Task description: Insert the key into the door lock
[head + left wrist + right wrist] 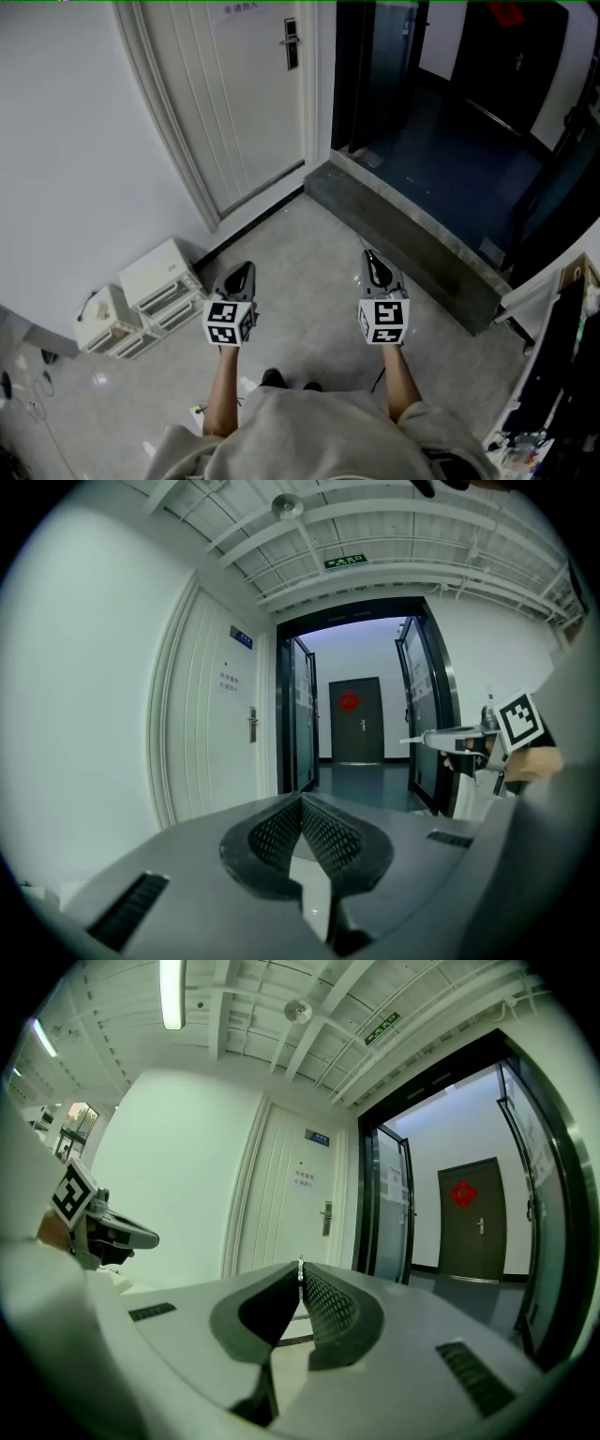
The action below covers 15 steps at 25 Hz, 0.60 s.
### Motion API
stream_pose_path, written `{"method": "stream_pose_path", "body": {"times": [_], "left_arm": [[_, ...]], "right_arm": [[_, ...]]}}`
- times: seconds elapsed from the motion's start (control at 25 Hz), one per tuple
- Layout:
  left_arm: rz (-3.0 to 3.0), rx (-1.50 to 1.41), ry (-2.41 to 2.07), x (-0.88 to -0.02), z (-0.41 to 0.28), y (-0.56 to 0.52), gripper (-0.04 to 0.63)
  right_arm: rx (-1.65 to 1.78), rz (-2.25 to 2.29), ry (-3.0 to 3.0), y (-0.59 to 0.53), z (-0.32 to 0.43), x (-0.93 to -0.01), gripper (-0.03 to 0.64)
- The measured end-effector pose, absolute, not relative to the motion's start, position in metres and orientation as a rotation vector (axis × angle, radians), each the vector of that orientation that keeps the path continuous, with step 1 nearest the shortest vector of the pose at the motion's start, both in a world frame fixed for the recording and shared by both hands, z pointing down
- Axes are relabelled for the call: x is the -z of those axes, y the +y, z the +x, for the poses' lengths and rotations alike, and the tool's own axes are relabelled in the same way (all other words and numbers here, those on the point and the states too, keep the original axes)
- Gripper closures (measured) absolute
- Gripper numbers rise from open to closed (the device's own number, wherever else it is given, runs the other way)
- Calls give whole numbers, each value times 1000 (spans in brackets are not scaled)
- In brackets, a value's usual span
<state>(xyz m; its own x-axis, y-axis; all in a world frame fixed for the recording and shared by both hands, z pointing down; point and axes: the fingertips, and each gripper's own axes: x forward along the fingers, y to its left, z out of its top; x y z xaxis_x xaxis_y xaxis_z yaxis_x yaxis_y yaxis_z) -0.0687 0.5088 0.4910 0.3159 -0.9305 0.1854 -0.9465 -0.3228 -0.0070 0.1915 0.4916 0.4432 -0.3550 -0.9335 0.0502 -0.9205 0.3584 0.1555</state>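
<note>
— Where's the key?
— In my right gripper (301,1283). Its jaws are pressed together on the key (300,1267), and only a thin metal tip shows past them.
— And your other hand?
— My left gripper (302,801) has its jaws pressed together with nothing between them.
— How about the lock?
— The door lock (326,1218) is on the closed white door (234,94), ahead and to my left, well apart from both grippers. A dark doorway (441,112) stands open just right of it.

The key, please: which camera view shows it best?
The left gripper view: the key juts side-on from the right gripper. The right gripper view shows only an edge-on sliver; the head view cannot resolve it.
</note>
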Motion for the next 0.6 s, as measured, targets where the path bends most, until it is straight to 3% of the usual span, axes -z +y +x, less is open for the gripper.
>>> {"method": "stream_pose_path", "body": {"times": [0.6], "left_arm": [[2464, -243, -1736, -507, -68, 450, 578]], "right_arm": [[144, 1675, -2471, 436, 185, -460, 588]]}}
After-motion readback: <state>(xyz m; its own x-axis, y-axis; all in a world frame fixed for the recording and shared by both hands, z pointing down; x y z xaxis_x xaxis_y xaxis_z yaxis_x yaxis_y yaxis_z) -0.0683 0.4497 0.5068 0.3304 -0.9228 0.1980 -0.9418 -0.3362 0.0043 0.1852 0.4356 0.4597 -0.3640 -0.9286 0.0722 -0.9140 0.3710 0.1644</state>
